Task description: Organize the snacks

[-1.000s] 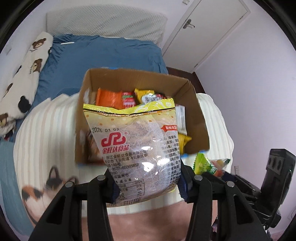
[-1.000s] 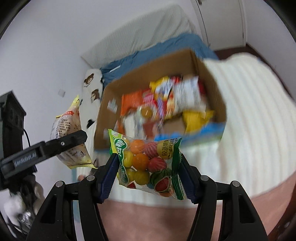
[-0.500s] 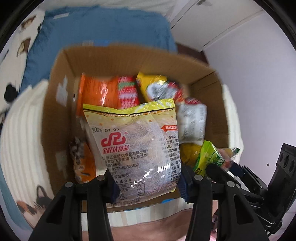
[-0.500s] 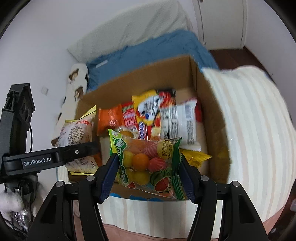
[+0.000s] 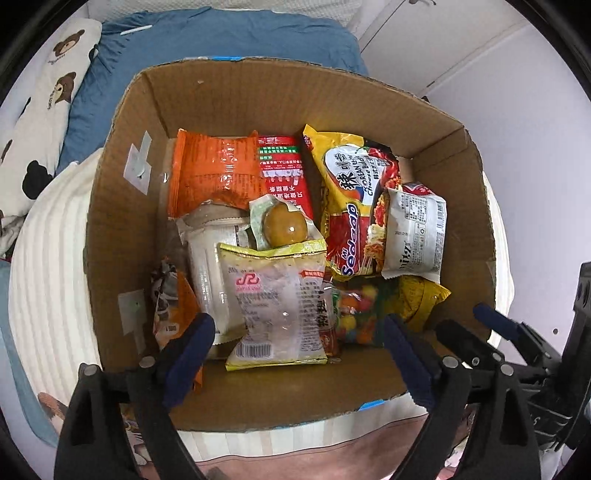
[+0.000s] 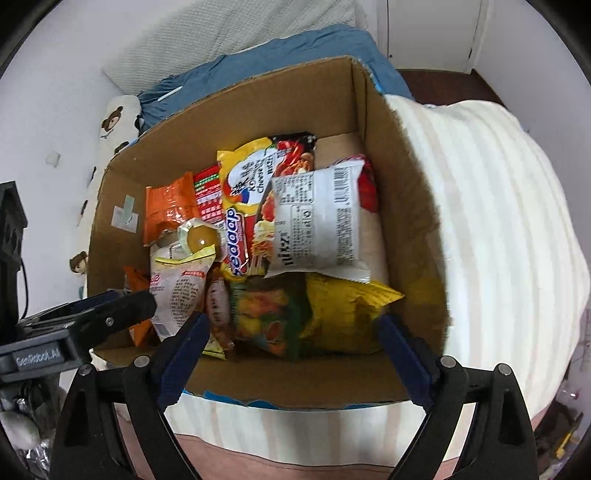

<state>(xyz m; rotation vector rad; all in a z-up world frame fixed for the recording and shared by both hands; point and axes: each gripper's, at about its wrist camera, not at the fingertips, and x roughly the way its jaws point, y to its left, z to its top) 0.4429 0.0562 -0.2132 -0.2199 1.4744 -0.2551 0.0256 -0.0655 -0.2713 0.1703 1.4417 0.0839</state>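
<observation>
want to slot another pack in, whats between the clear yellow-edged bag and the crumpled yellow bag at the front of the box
The fruit candy bag lies between the clear yellow-edged bag and the crumpled yellow bag, with a small sausage pack beside it; clearest in the right wrist view.

clear noodle-snack bag (image 5: 276, 306) with yellow edges lies flat at cardboard box (image 5: 122, 192) near edge; blurred fruit-candy bag (image 6: 271, 317) just beside it, atop other packets.

A bed (image 5: 221, 40) with a blue sheet lies far, a bear-print pillow (image 5: 40, 122) at its left; white walls (image 6: 55, 74), a white door (image 6: 432, 33) far right.
</observation>
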